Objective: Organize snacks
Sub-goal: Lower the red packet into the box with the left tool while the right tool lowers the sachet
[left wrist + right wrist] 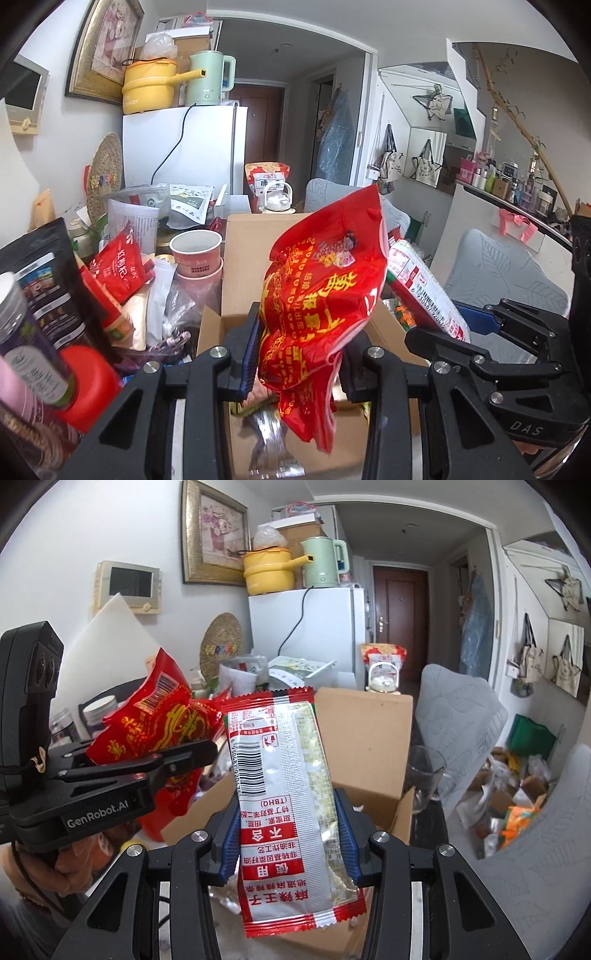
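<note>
Both packets hang above the open cardboard box (236, 280), not yet dropped: left tool (299, 354) pinches the red snack bag (325, 295), right tool (288, 834) the spicy-strip packet (284, 794). Desk clutter remains.

L gripper (184, 760) body: "GenRobot.AI" | R gripper (476, 321) body: "DAS" | yellow pot (149, 86): "ooker", 1st letters cut off | silver-red packet (291, 805): "(TBHQ)", barcode digits partly legible, Chinese txt | red bag (321, 306): yellow Chinese txt, upside down
</note>
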Available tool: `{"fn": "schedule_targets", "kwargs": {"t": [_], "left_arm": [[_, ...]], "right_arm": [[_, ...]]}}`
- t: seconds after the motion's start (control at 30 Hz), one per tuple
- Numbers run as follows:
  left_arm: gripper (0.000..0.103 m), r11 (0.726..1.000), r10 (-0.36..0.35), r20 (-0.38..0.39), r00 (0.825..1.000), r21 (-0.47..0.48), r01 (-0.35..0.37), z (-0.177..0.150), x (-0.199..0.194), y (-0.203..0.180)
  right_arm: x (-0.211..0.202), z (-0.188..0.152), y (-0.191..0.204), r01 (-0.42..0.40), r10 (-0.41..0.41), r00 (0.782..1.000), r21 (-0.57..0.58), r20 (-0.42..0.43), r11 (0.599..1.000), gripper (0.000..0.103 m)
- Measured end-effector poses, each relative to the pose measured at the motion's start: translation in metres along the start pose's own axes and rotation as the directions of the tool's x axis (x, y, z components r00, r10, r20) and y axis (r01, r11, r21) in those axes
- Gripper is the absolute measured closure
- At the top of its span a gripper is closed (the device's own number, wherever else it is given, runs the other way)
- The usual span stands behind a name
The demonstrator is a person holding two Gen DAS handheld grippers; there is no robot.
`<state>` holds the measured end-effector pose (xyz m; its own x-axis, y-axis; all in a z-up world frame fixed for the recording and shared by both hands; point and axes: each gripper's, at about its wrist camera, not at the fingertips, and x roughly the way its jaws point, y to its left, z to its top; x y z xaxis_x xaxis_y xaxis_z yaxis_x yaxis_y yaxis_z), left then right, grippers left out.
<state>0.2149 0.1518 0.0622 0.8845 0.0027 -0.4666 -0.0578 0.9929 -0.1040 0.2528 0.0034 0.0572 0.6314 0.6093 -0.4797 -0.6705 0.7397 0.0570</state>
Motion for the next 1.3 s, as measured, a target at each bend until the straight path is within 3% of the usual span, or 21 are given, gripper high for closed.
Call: {"fn": "schedule_targets", "kwargs": {"t": [0.33,0.63,0.8,1.07,1.3], "left_arm": [[0.068,0.999,0.048,-0.035,0.998,0.005,-0.048,0.003,0.052,0.016],[0.068,0.996,0.090,-0.118,0.989,0.029,-0.087,-0.007,0.087,0.021],[0.068,0.997,0.075,-0.168,0.983,0.012,-0.074,-0.014,0.103,0.027],[0.068,0.992,0.121,-0.221,0.968,0.057,-0.111,-0.024,0.121,0.029],[0.068,0.991,0.129,-0.309,0.942,0.074,-0.111,-0.037,0.144,0.026]], "right_arm": [[0.052,0.010,-0.015,0.023,-0.022,1.000,0.046,-0.020,0.999,0.059],[0.089,0.001,-0.023,0.062,-0.055,0.993,0.064,-0.102,0.996,0.059],[0.106,-0.008,-0.030,0.072,-0.058,0.986,0.085,-0.157,0.994,0.059],[0.124,-0.019,-0.040,0.095,-0.064,0.970,0.125,-0.235,0.988,0.058],[0.136,-0.027,-0.037,0.125,-0.092,0.951,0.095,-0.296,0.988,0.058]]}}
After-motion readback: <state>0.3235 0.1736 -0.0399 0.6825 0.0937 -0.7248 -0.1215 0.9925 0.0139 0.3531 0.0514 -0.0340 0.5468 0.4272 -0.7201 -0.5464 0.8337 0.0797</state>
